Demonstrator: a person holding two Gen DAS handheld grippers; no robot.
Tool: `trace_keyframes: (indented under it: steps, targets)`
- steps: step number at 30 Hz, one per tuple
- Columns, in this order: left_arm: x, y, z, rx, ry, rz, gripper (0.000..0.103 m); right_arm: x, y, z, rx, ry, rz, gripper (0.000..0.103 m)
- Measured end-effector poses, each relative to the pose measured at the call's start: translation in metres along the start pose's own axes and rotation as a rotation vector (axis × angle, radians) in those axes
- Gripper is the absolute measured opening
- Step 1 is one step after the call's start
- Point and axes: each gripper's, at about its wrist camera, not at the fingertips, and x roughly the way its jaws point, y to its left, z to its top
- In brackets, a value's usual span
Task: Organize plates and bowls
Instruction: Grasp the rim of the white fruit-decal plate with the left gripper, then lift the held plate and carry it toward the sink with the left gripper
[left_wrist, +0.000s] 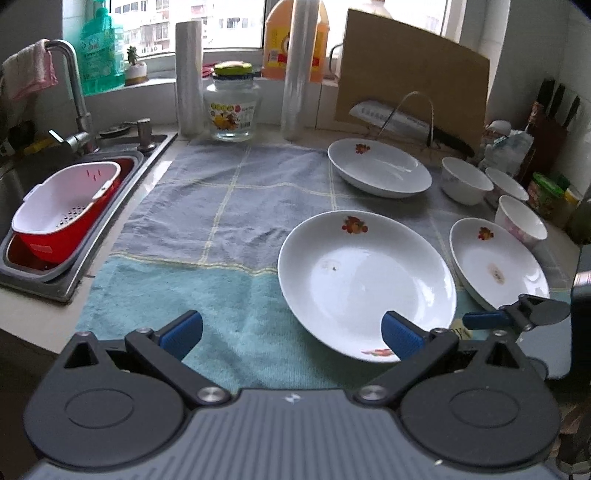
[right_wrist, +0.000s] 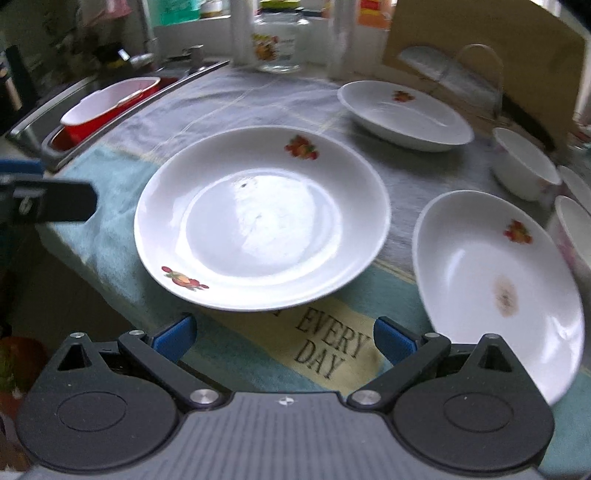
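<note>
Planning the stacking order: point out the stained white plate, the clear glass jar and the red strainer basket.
stained white plate (right_wrist: 495, 273), right wrist view, inner well.
clear glass jar (left_wrist: 232, 110), left wrist view, printed label.
red strainer basket (left_wrist: 55, 243), left wrist view, outer red wall.

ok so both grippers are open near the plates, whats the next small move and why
Probably ease the right hand-held gripper forward to the near rim of the large white flower-print plate and close on it. Its jaws are open and empty, and that rim lies just ahead of them on the towel. The left hand-held gripper, also open, sits off to the plate's left.
</note>
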Motion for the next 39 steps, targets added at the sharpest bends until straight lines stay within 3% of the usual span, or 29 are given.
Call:
trace_keyframes:
  steps: [6,21,39]
  targets:
    - [0.02,-0.014,0.019,0.047,0.034,0.007,0.102,0.008,-0.004,0.001,-0.079,-0.041,0.032,0.103]
    - [0.085,-0.032,0.061,0.165,0.12,-0.086,0.102,0.01,-0.01,-0.003,-0.142,-0.105,0.084,0.103]
    - [0.153,-0.036,0.085,0.428,0.221,-0.372,0.102,0.01,-0.002,-0.004,-0.069,-0.108,0.018,0.103]
